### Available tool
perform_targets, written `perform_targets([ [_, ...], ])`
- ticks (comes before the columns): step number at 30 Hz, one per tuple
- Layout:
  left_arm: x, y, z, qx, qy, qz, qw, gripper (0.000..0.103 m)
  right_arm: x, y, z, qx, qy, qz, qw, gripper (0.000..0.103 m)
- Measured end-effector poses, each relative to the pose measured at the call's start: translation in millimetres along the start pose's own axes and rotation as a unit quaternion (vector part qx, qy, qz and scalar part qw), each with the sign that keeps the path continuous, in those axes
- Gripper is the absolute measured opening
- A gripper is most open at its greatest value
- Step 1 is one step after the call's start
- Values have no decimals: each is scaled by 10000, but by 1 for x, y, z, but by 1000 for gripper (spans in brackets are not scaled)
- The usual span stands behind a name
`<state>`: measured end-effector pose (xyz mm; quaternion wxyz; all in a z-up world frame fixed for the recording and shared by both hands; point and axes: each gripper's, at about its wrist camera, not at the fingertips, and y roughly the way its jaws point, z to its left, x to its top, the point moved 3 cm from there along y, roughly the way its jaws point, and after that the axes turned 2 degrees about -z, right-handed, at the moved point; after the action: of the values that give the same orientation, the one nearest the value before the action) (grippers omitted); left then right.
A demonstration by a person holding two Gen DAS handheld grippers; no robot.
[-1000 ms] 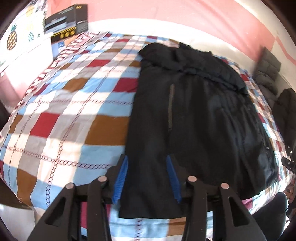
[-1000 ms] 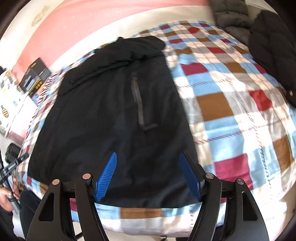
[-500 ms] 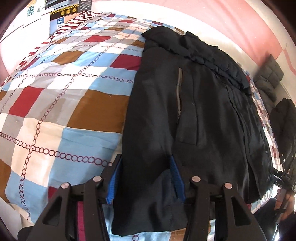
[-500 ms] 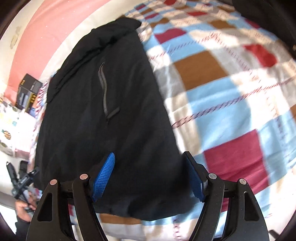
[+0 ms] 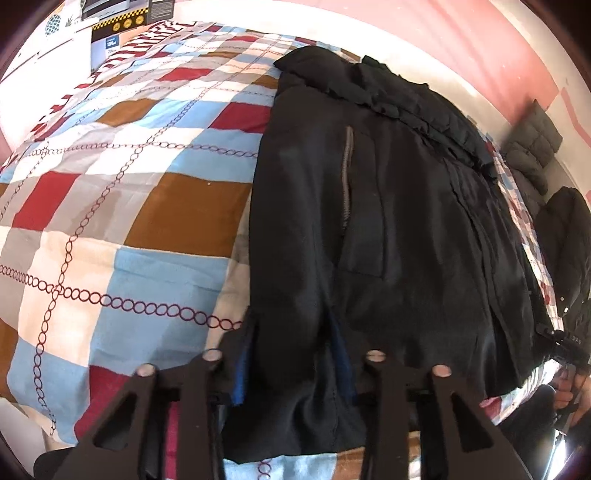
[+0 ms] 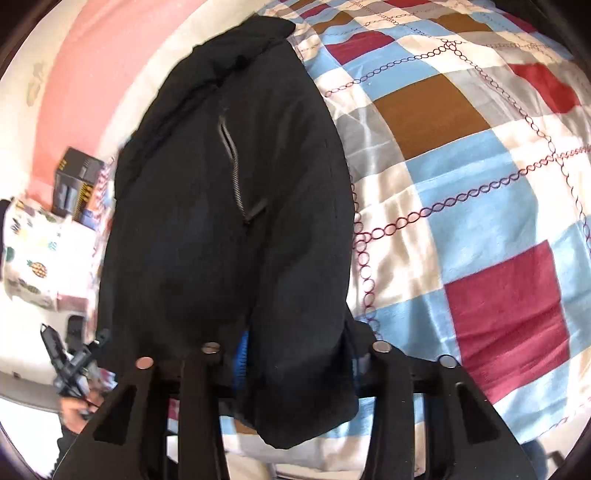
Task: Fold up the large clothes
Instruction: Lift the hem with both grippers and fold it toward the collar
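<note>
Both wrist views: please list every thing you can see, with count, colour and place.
jacket: one, black, flat on the bed, hem toward the cameras, grey pocket zipper on its front.
bedspread: one, checked in blue, red, brown, grey and white, under the jacket.
box: one, black with yellow, past the far corner of the bed.
puffer garments: one grey and one black, at the bed's other side.
pineapple-print fabric: one, white, beside the bed.
left gripper: one, black with blue pads, fabric bunched between its fingers at the hem.
right gripper: one, same colours, likewise at the hem.
</note>
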<state>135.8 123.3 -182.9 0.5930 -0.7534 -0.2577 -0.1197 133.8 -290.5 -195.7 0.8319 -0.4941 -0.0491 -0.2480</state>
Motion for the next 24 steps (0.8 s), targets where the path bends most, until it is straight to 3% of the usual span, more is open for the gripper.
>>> perform_targets([
  [5,3,3,-6,148,195,130,9996,23,0,11,-7,16,203,136,9997,30],
  [9,9,-12,-8,79,212,41,9997,17,0,-7,6,55,41,-47,10000,25],
  [17,15,-63,-7,-261,95,-327,9991,15,-3,-57,28,325,-260,-327,9986,24],
  [24,-3,-100,10,-557,-126,-350,9978,15,-39,-91,25,480,-194,-343,9981,24],
])
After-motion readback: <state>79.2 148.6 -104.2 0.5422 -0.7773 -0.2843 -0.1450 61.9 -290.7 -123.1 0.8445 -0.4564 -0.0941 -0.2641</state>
